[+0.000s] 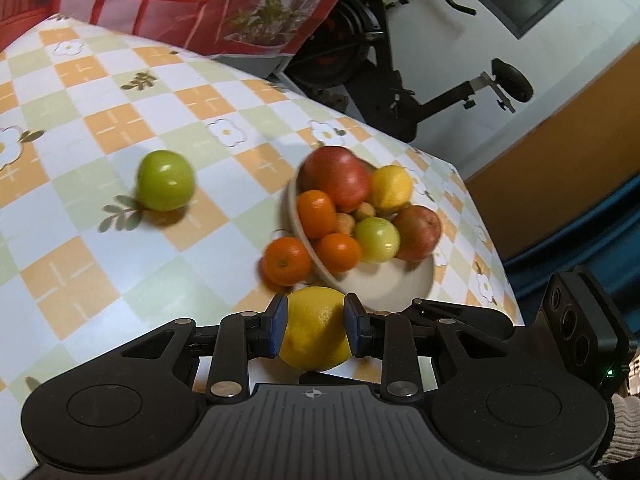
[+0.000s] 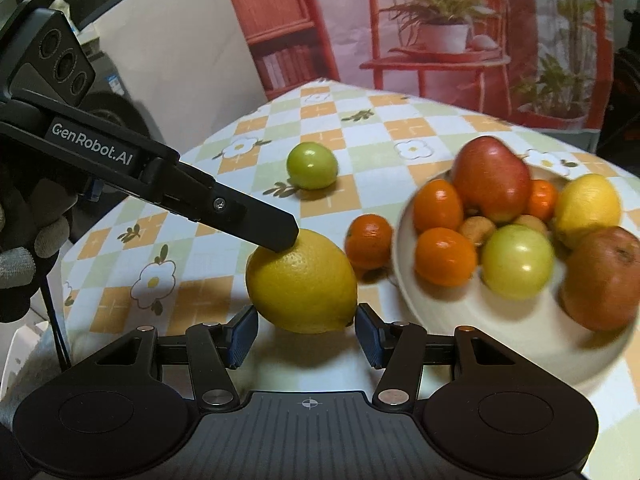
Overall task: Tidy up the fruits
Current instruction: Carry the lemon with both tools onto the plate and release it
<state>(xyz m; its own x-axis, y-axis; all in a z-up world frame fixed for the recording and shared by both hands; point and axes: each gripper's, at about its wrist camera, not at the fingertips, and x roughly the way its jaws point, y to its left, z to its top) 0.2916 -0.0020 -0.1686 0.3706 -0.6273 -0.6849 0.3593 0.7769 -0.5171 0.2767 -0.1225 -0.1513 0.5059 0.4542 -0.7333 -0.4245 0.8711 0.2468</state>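
My left gripper point(image 1: 316, 326) is shut on a yellow lemon point(image 1: 316, 328). In the right wrist view the same lemon point(image 2: 302, 284) is held from the left by the left gripper's finger point(image 2: 256, 222). My right gripper point(image 2: 305, 334) is open, its pads on either side just below the lemon, empty. A white bowl point(image 1: 384, 292) point(image 2: 480, 320) holds red apples, oranges, a lemon, a green apple and small brown fruits. One orange point(image 1: 286, 261) point(image 2: 368, 242) lies on the table beside the bowl. A green apple point(image 1: 166, 180) point(image 2: 312, 165) lies alone farther back.
The table has a checked orange, green and white cloth point(image 1: 120, 120). A red printed backdrop point(image 2: 440, 20) hangs behind it. An exercise bike point(image 1: 400, 60) stands beyond the table's far edge. The table edge runs close on the right in the left wrist view.
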